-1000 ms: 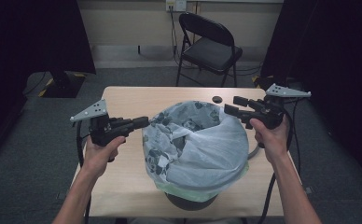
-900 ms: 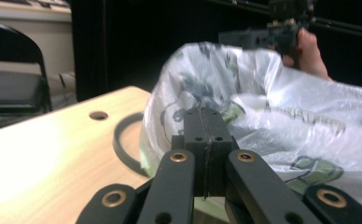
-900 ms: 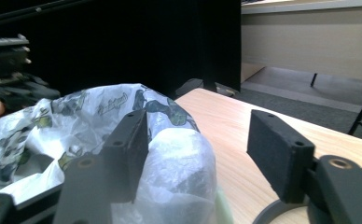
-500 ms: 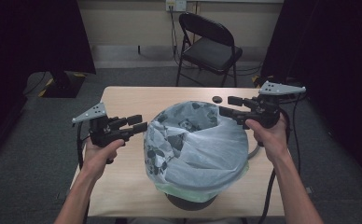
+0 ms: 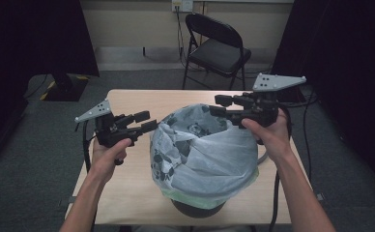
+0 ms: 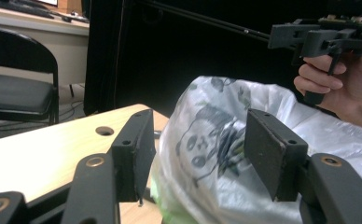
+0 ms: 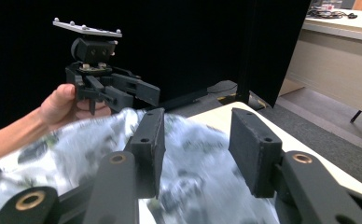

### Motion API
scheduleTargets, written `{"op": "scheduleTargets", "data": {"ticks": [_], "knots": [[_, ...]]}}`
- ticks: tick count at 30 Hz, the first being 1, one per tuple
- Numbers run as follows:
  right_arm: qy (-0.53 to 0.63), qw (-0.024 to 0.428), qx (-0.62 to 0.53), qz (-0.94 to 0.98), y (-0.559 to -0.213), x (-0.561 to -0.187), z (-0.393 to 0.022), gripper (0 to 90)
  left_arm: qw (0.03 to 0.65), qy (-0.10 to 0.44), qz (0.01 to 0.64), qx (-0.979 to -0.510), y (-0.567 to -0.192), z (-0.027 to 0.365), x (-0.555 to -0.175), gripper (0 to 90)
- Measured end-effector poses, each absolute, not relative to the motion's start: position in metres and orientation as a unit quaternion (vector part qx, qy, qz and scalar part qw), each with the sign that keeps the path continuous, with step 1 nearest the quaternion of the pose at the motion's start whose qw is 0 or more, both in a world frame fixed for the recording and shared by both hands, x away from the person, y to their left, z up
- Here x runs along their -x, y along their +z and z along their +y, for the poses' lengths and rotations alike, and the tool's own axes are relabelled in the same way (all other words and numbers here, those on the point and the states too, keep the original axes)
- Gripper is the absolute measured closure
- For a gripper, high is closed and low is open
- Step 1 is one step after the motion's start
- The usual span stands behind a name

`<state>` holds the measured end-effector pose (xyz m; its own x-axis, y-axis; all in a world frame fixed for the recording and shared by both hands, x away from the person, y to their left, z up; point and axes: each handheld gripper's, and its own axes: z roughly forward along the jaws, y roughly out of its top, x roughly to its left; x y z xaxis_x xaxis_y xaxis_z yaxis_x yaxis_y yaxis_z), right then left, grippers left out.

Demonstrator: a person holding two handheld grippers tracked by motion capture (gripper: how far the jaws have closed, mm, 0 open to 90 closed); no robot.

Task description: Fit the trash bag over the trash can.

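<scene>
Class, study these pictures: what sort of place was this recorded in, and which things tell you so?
Probably a lab or studio set up for recording, not a home: black curtains flank a bare wooden table, a folding chair stands by a plain wall, and both hand-held grippers trail cables.

We cannot see what sits under the white plastic bag (image 5: 209, 154): it drapes over the dark bin (image 5: 197, 209) so that just a sliver of the base peeks out at the table's (image 5: 127, 193) near edge. In the right gripper view the bag's printed pattern is smeared by blur, so we cannot read it. The folding chair (image 6: 16, 88) is cut off by the left gripper view's left edge. In the high view, both forearms run off the bottom, and we cannot make out the small dark spot (image 6: 104, 131) on the tabletop.
</scene>
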<state>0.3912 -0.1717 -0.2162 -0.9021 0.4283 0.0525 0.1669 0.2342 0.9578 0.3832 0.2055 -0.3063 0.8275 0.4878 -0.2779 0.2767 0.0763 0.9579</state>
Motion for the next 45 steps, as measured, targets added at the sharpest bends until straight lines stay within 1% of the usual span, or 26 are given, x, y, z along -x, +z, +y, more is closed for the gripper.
{"op": "scheduleTargets", "data": {"ticks": [2, 4, 5, 6, 7, 10, 11, 13, 16, 18, 19, 21, 23, 25, 29, 33, 35, 38, 43, 45], "knots": [[0.579, 0.097, -0.191, 0.787, -0.213, -0.393, -0.160, 55.6, 0.678, 0.075, 0.282, -0.675, -0.303, 0.202, -0.383, 41.9], [0.565, 0.095, -0.192, 0.797, -0.215, -0.395, -0.147, 55.4, 0.679, 0.075, 0.277, -0.676, -0.302, 0.198, -0.384, 40.9], [0.557, 0.088, -0.193, 0.803, -0.218, -0.397, -0.142, 56.2, 0.678, 0.075, 0.277, -0.677, -0.302, 0.196, -0.384, 40.9], [0.551, 0.089, -0.202, 0.805, -0.221, -0.398, -0.136, 57.6, 0.676, 0.075, 0.277, -0.679, -0.302, 0.194, -0.385, 40.8], [0.547, 0.090, -0.207, 0.806, -0.224, -0.400, -0.132, 58.1, 0.671, 0.076, 0.276, -0.684, -0.303, 0.192, -0.385, 40.5], [0.521, 0.071, -0.222, 0.821, -0.235, -0.410, -0.121, 58.2, 0.667, 0.075, 0.273, -0.689, -0.303, 0.188, -0.386, 39.2], [0.515, 0.063, -0.228, 0.824, -0.237, -0.413, -0.120, 57.8, 0.666, 0.078, 0.272, -0.690, -0.303, 0.186, -0.386, 39.1], [0.488, 0.044, -0.243, 0.837, -0.243, -0.421, -0.116, 53.7, 0.653, 0.087, 0.277, -0.699, -0.302, 0.184, -0.386, 39.2], [0.450, 0.054, -0.248, 0.856, -0.250, -0.424, -0.109, 49.4, 0.639, 0.097, 0.276, -0.712, -0.304, 0.180, -0.386, 40.1], [0.436, 0.045, -0.251, 0.863, -0.253, -0.426, -0.105, 44.2, 0.641, 0.091, 0.277, -0.710, -0.304, 0.180, -0.386, 40.7], [0.420, 0.050, -0.255, 0.870, -0.256, -0.427, -0.103, 42.0, 0.641, 0.091, 0.276, -0.711, -0.304, 0.180, -0.387, 40.8], [0.397, 0.055, -0.256, 0.879, -0.260, -0.430, -0.099, 40.8, 0.640, 0.088, 0.274, -0.712, -0.304, 0.179, -0.388, 42.4], [0.381, 0.046, -0.255, 0.887, -0.260, -0.431, -0.094, 37.7, 0.637, 0.088, 0.274, -0.715, -0.303, 0.178, -0.389, 42.9], [0.360, 0.053, -0.241, 0.900, -0.260, -0.431, -0.087, 40.4, 0.638, 0.086, 0.273, -0.715, -0.304, 0.176, -0.390, 43.7], [0.322, 0.057, -0.232, 0.916, -0.275, -0.434, -0.080, 37.5, 0.644, 0.076, 0.274, -0.711, -0.307, 0.174, -0.392, 43.7], [0.297, 0.058, -0.235, 0.924, -0.281, -0.435, -0.078, 39.3, 0.636, 0.084, 0.274, -0.717, -0.308, 0.169, -0.391, 44.3], [0.279, 0.060, -0.237, 0.929, -0.288, -0.433, -0.073, 36.3, 0.639, 0.081, 0.275, -0.714, -0.309, 0.169, -0.392, 45.2], [0.251, 0.070, -0.228, 0.938, -0.295, -0.433, -0.070, 37.7, 0.637, 0.082, 0.277, -0.714, -0.308, 0.171, -0.392, 47.5], [0.223, 0.103, -0.211, 0.946, -0.306, -0.429, -0.066, 37.7, 0.635, 0.078, 0.279, -0.716, -0.307, 0.170, -0.391, 51.2], [0.224, 0.105, -0.206, 0.947, -0.305, -0.427, -0.066, 35.4, 0.634, 0.078, 0.281, -0.717, -0.307, 0.170, -0.391, 51.6]]}}
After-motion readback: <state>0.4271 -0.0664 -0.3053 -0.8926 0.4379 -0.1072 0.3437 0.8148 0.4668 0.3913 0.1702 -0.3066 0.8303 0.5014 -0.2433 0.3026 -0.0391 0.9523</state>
